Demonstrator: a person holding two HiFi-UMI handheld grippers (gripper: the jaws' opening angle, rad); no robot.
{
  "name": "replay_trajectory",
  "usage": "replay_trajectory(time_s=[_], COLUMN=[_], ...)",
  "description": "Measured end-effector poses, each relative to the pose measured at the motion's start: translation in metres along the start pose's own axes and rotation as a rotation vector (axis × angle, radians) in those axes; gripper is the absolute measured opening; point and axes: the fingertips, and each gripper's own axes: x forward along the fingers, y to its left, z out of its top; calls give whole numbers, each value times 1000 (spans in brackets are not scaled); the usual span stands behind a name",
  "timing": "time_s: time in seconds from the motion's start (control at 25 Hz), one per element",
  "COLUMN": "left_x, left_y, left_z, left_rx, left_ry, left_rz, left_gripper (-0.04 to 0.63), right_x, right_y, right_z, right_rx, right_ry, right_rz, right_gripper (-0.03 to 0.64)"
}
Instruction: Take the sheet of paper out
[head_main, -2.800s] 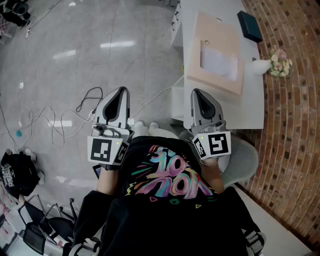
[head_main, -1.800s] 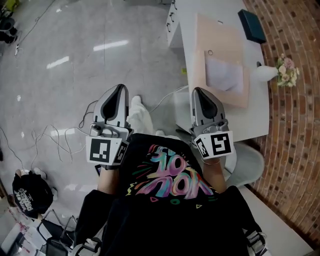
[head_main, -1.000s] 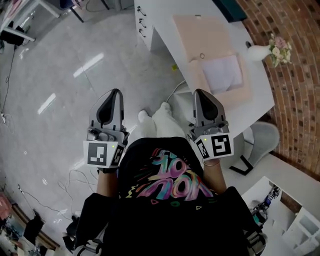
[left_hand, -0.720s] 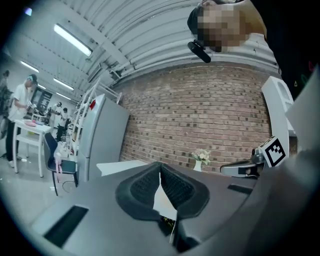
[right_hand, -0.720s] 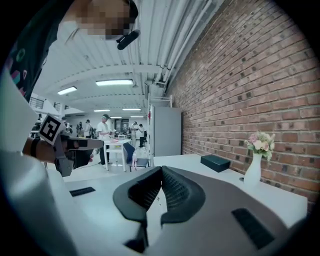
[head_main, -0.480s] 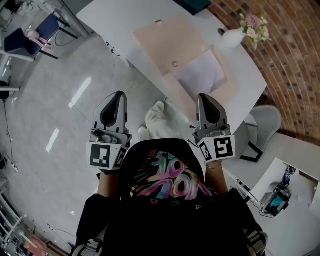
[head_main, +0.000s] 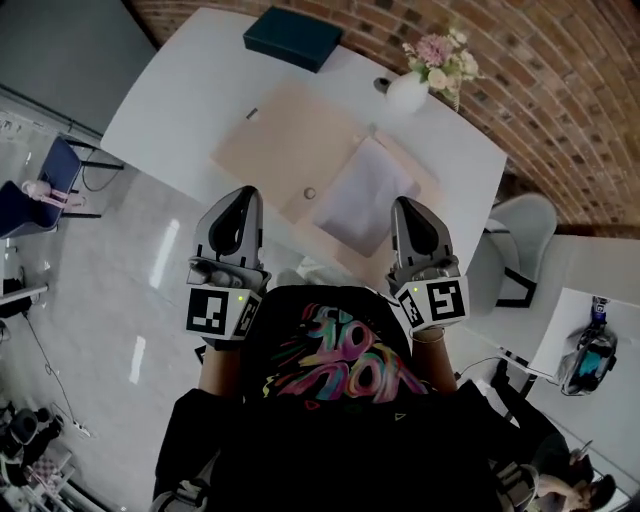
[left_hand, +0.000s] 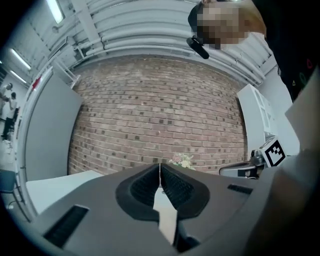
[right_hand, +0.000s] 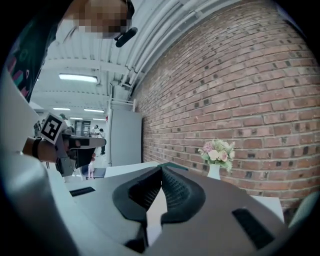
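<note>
A pale sheet of paper (head_main: 362, 196) lies in the open beige folder (head_main: 272, 148) on the white table (head_main: 180, 95). In the head view both grippers are held level at the table's near edge, side by side. My left gripper (head_main: 240, 193) is shut and empty, its tip over the folder's near left part. The right gripper (head_main: 408, 203) is also shut and empty, just right of the sheet's near corner. Along the left gripper (left_hand: 160, 167) I see only brick wall and flowers. Past the right gripper (right_hand: 161, 170) the tabletop shows.
A dark teal box (head_main: 293, 38) lies at the table's far side, and a white vase of flowers (head_main: 417, 82) stands at the far right by the brick wall. A grey chair (head_main: 524, 236) stands right of the table. A blue chair (head_main: 40, 185) is on the left.
The view has swung round: the table with the folder moved from the upper right to straight ahead of both grippers, now at its near edge. Both grippers stayed shut.
</note>
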Motion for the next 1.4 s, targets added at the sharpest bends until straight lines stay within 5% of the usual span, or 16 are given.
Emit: replay_trajectory(time_s=[0.84, 1.12, 1.4], left_x=[180, 187, 190], left_y=[-22, -47, -53], left_z=[-17, -24, -32], left_rx=[-33, -34, -31], left_ry=[129, 158, 182], left_rz=[-532, -610, -607], left_gripper=[29, 29, 29], right_x=[3, -14, -20], right_y=[-95, -97, -99], right_z=[7, 1, -6], right_rx=[123, 150, 164], right_ry=[10, 17, 18], right_rz=[-550, -610, -618], right_gripper=[20, 20, 20])
